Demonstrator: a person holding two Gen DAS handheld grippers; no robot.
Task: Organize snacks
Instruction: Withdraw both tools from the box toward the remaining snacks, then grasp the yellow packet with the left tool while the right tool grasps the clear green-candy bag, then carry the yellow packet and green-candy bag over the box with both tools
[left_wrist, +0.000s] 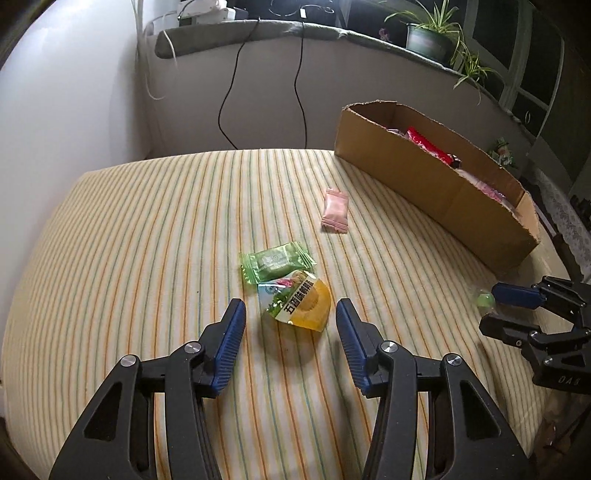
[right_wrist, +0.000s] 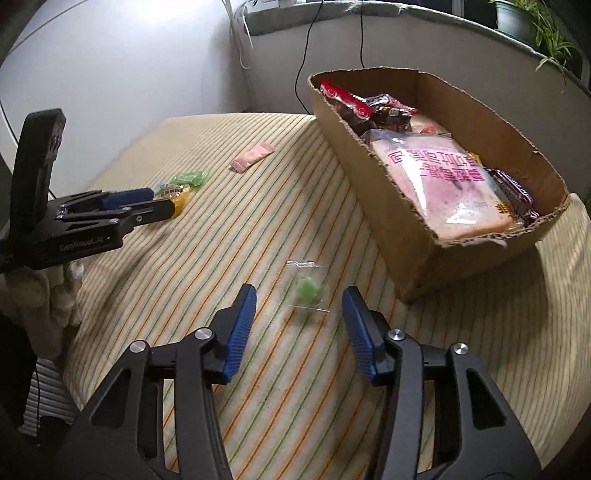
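Note:
My left gripper (left_wrist: 290, 312) is open, its jaws on either side of a yellow snack packet (left_wrist: 300, 303) on the striped cloth. A green candy (left_wrist: 276, 261) touches that packet's far side. A pink sachet (left_wrist: 335, 210) lies further off. My right gripper (right_wrist: 299, 297) is open around a clear bag with a green sweet (right_wrist: 308, 285). The cardboard box (right_wrist: 373, 192) at the right holds several snacks, among them a large pink bread pack (right_wrist: 443, 184). The right gripper also shows in the left wrist view (left_wrist: 491, 306); the left gripper shows in the right wrist view (right_wrist: 162, 201).
The striped cloth (left_wrist: 147, 258) covers the table. Black cables (left_wrist: 229, 92) hang down the wall behind. Potted plants (left_wrist: 428, 37) stand on the ledge at the back right. The table edge drops off at the left in the right wrist view.

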